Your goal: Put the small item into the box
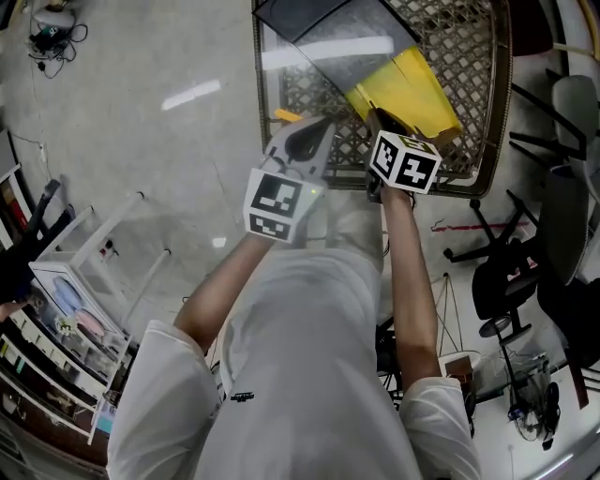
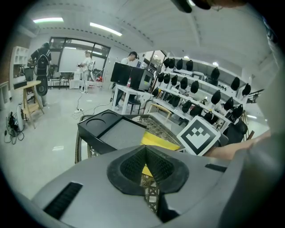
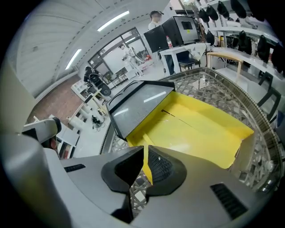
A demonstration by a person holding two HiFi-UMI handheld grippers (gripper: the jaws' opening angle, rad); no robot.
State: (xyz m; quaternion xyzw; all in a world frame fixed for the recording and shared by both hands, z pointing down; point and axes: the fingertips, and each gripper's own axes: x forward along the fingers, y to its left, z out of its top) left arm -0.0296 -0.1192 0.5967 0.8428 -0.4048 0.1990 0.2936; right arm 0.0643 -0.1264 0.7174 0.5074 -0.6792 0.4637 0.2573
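Box flap [image 3: 146, 171] between right gripper [image 3: 144, 156] fingers [image 3: 162, 168]

Left gripper [image 1: 322, 123] poised over the near rim of a brown woven lattice table [image 1: 500, 84]. Just beside it, right gripper [image 1: 380, 118] at the near edge of an open yellow cardboard box [image 1: 408, 89], next to a dark grey flat tray [image 1: 319, 17]

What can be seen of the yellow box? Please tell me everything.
The box is bright yellow and looks like thin card, with smooth plain faces and one dark crease or slit across its floor. It is open, with its flaps spread out, and nothing shows inside it. It lies on the lattice table, with its left side next to a black tray. The right gripper is shut on a thin near flap, which stands edge-on between the jaws.
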